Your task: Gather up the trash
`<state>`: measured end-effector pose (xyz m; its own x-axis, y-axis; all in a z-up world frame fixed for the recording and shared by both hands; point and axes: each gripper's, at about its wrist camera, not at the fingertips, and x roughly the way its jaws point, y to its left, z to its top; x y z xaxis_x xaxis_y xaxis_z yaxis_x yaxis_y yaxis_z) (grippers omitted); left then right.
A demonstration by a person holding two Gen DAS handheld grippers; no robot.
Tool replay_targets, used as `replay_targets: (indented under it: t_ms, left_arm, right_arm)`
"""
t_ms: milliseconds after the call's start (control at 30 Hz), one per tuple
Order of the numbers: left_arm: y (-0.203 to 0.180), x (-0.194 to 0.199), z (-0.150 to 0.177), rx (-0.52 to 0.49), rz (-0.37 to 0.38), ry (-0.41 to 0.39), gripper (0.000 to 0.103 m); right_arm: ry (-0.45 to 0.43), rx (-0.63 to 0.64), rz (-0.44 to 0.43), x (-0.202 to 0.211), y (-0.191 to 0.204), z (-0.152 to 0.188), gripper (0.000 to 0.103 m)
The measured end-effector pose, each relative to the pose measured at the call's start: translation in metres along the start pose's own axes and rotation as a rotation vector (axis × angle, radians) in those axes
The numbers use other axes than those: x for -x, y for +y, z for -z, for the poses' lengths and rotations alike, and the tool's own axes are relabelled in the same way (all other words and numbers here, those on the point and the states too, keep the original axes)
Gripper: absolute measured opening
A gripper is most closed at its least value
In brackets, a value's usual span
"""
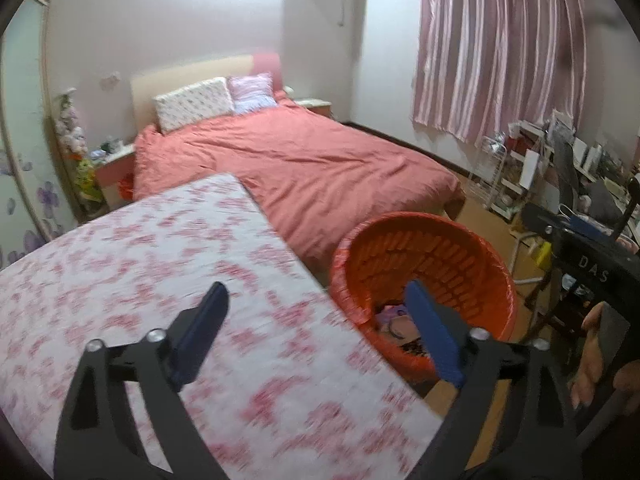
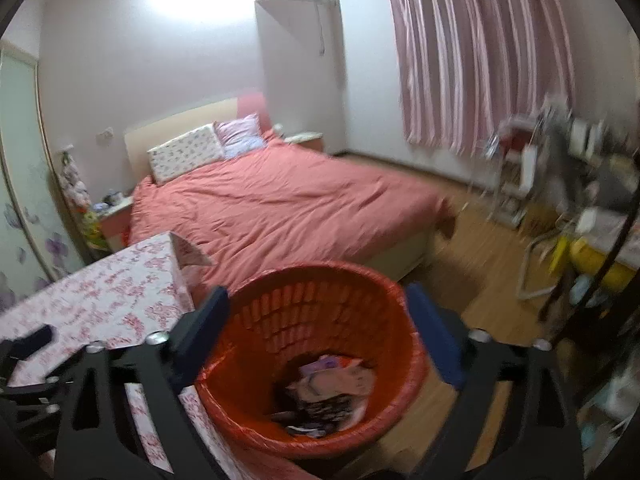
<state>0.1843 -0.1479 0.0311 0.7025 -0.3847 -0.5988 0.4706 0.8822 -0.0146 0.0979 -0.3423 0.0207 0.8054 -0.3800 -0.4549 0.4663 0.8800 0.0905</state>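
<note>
Left wrist view: the left gripper [image 1: 316,308], two black arms tipped with blue pads, stands spread wide and empty. One pad hangs over a table covered in a white cloth with pink flowers [image 1: 160,264]; the other hangs over the round orange-red plastic basket with slatted walls [image 1: 432,248], lined with a thin red bag. The basket stands on the wooden floor, touching or just beside the table's corner, probably so rubbish can go straight off the table into it. Inside, one small heap of crumpled wrappers [image 1: 394,320] shows, partly hidden by the pad. No loose rubbish shows on the visible cloth. Behind are one bed with a salmon-pink cover [image 1: 320,160] and two pillows. At the right edge, a person's hand [image 1: 592,356] grips the handle of the other tool.

Right wrist view: the right gripper [image 2: 316,312] is likewise released, its two blue pads wide apart with nothing between them. It points down into the same basket, whose rim [image 2: 320,276] fills the gap between the pads, a pose that suits a drop into it. At the bottom lies one pile of wrappers, pale, pink and dark printed pieces; the blur prevents counting them singly. The flowered table sits just left of the basket. One striped pink curtain [image 2: 472,60] hangs at the back right.
</note>
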Motion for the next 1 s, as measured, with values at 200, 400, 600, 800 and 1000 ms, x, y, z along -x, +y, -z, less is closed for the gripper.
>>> replay_targets:
  t_ms: [200, 400, 600, 800, 1000]
  left_arm:
    - [0.024, 0.063, 0.034, 0.029, -0.075, -0.07, 0.099]
    - [0.042, 0.114, 0.07, 0.111, -0.16, -0.108, 0.099]
    - [0.049, 0.152, 0.108, 0.184, -0.272, -0.144, 0.099]
    - [0.045, 0.174, 0.13, 0.207, -0.333, -0.167, 0.099]
    - [0.041, 0.183, 0.144, 0.216, -0.35, -0.159, 0.099]
  right_arm:
    - [-0.108, 0.134, 0.163, 0.055, 0.02, 0.009, 0.101]
    - [-0.151, 0.128, 0.127, 0.102, 0.02, 0.026, 0.101]
    - [-0.202, 0.092, 0.13, 0.133, 0.021, 0.045, 0.101]
    - [-0.164, 0.093, 0.049, 0.145, 0.029, 0.067, 0.101]
    - [-0.041, 0.1, -0.011, 0.144, 0.036, 0.082, 0.101]
